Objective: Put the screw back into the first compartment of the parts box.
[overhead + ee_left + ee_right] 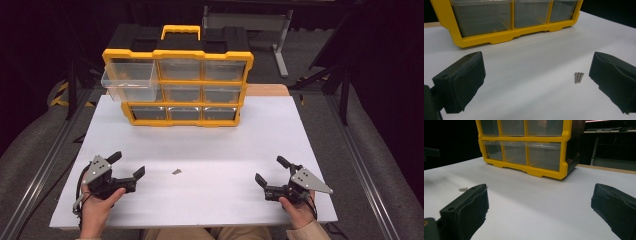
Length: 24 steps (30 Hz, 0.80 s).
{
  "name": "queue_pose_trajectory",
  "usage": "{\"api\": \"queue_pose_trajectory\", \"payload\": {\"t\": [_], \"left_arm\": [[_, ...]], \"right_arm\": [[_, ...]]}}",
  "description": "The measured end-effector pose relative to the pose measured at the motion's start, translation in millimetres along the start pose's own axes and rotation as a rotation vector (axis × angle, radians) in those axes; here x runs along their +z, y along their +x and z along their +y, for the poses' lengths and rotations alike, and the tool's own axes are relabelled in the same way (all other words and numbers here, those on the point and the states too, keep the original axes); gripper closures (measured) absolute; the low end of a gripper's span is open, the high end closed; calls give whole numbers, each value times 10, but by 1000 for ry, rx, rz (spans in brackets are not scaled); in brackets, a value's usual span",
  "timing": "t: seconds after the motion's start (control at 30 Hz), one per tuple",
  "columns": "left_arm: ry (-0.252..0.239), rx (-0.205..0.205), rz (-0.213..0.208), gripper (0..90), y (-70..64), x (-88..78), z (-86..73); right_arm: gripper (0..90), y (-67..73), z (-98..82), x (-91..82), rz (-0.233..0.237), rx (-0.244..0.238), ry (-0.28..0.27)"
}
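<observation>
The surface (210, 200) looks like smooth, matt white board. The organizer (177, 52) has a glossy yellow plastic frame with clear, slightly cloudy plastic drawers (130, 80). The screws (578, 77) are bright, shiny metal. Both grippers' fingers (461, 82) are matt black, with a rough, grainy face.

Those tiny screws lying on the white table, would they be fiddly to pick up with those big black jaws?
Probably fiddly. The screws are thin, lie flat and sit bunched side by side, so broad pads may grab all or none. Being round metal, they would likely roll or scatter if nudged. They look stiff and light; the open left gripper should lift them easily once pinched.
</observation>
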<state>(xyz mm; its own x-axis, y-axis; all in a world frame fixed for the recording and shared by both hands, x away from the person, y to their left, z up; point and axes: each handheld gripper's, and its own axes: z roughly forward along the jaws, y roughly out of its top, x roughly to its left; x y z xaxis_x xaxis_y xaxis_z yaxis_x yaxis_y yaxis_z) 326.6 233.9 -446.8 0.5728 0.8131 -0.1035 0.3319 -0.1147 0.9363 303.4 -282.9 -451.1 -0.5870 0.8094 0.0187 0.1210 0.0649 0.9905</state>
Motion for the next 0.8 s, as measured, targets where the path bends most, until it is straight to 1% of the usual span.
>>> {"api": "queue_pose_trajectory", "payload": {"t": [0.03, 0.1, 0.13, 0.17, 0.2, 0.23, 0.27, 0.3, 0.33, 0.37, 0.5, 0.53, 0.57, 0.63, 0.67, 0.7, 0.77, 0.8], "left_arm": [[0, 0, 0, 10, 0, 0, 0], [22, -8, -11, 13, -38, 67, 26], [38, -10, -24, 12, -58, 104, 44], [53, -7, -39, 13, -75, 134, 56], [65, 2, -42, 13, -86, 156, 68], [76, -3, -54, 13, -116, 215, 88], [76, -3, -54, 13, -116, 215, 88], [89, -19, -69, 12, -134, 272, 103], [89, -19, -69, 12, -134, 272, 103], [96, -23, -65, 12, -147, 306, 110], [126, -6, -70, 20, -198, 378, 143], [140, 4, -67, 31, -216, 398, 157], [146, 2, -69, 39, -229, 418, 167], [156, -4, -77, 87, -235, 449, 179], [168, 0, -84, 104, -243, 471, 187], [188, 14, -84, 119, -251, 491, 198], [208, 22, -89, 166, -266, 525, 213], [222, 16, -96, 190, -273, 543, 220]], "right_arm": [[17, 5, -1, 1, 1, -2, 1], [18, 12, -1, 6, 3, -5, 0], [18, 17, 0, 5, 6, -8, 2], [17, 22, 2, 6, 6, -13, 1], [18, 23, 4, 6, 7, -19, 2], [18, 21, 4, 4, 8, -18, 2], [18, 18, 4, 3, 9, -17, 3], [19, 15, 5, 2, 12, -16, 3], [19, 15, 5, 2, 12, -16, 3], [20, 12, 6, -1, 11, -18, 4], [21, -2, 11, -9, 6, -19, 1], [22, -5, 11, -9, 7, -19, 1], [25, -8, 11, -9, 8, -20, 2], [25, -6, 15, -8, 9, -20, 0], [25, -5, 16, -8, 11, -20, 0], [25, -6, 18, -9, 12, -22, -1], [25, -7, 19, -12, 12, -20, -2], [25, -6, 19, -12, 13, -18, -2]]}}
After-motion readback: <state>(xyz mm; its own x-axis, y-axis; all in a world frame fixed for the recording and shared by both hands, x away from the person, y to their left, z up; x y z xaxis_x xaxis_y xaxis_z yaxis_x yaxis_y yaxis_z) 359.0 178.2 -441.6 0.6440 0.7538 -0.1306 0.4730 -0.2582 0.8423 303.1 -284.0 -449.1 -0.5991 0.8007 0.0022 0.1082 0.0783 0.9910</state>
